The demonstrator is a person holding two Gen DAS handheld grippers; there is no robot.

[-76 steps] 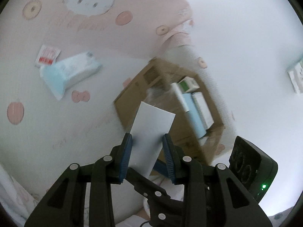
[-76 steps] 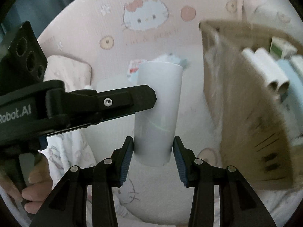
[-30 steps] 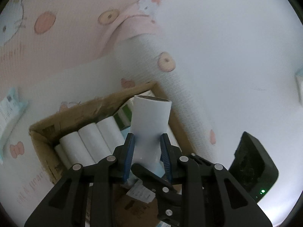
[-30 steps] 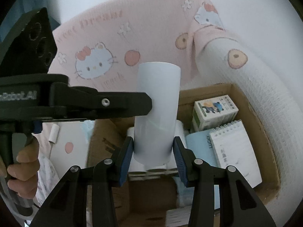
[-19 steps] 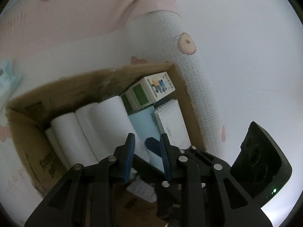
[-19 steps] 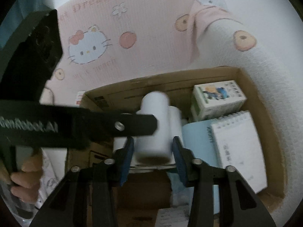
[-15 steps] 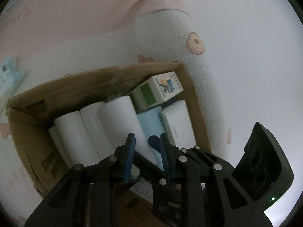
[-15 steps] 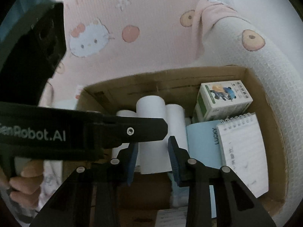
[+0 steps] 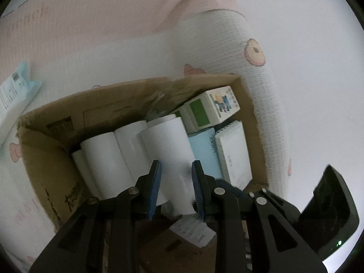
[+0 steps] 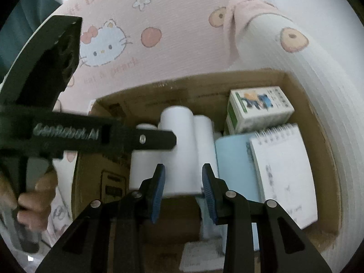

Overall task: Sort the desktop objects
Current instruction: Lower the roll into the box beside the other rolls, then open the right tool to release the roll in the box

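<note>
– Inside the cardboard box (image 9: 113,104), far left: what is listed?
– White paper rolls (image 9: 102,159), lying side by side. One more roll (image 9: 168,145) lies on top of them, tilted. Right of them: a blue notebook (image 9: 202,150), then a white spiral pad (image 9: 234,152). Far right corner: a green-and-white carton (image 9: 211,109). Near floor of the box: a printed paper slip (image 9: 193,229).
– Tools?
– Left tool (image 9: 176,162): clamped on the top roll, pads on its two sides. Right tool (image 10: 183,166): jaws have just been closing, with the roll's near end between them; whether the pads press it, I cannot tell.
– Obstructions?
– The left tool's finger crosses the right wrist view, covering part of the rolls. The box's own walls close the rolls in on the left and far sides.
– Surface?
– A bed. Pink cat-print blanket (image 10: 170,11) beyond the box; a white quilted bolster (image 10: 318,86) with round prints along its right wall.
– Entries exclusive to one view?
– Left wrist: a blue tissue pack (image 9: 20,84) on the bed, far left, well apart from the box. Right wrist: the person's hand (image 10: 29,195) on the left tool's grip, and the spiral pad's wire binding.
</note>
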